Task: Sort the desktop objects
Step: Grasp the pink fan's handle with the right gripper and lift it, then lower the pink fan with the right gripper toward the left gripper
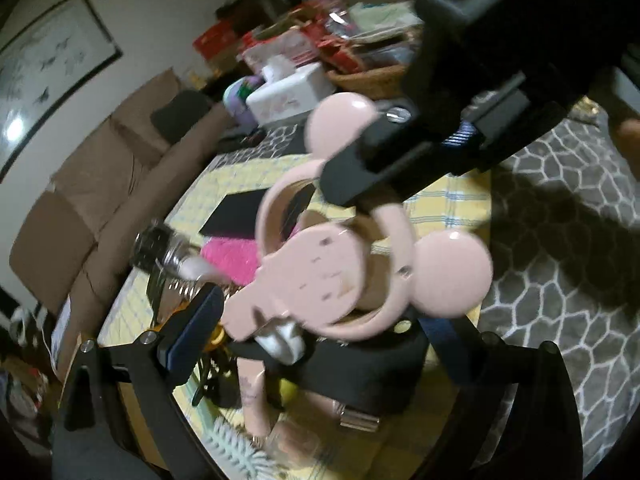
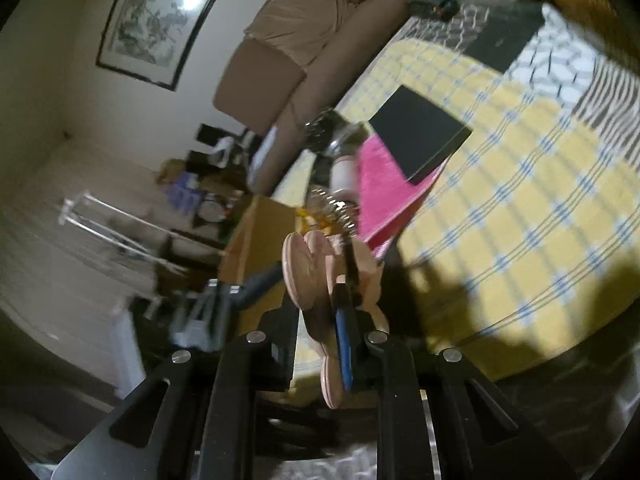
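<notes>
One pink mouse-eared tape dispenser (image 1: 320,268) – centre frame; one black notebook (image 2: 420,136); one pink notebook (image 2: 384,196) beneath it; one tissue box (image 1: 288,96) and one wicker basket (image 1: 368,78) – upper centre.

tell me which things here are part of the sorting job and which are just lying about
Part of the job:
- pink tape dispenser, clamped in the right gripper
- left gripper, open
- black notebook
- pink notebook
- watch

Just lying about:
- tissue box
- woven basket
- brown sofa
- framed picture
</notes>
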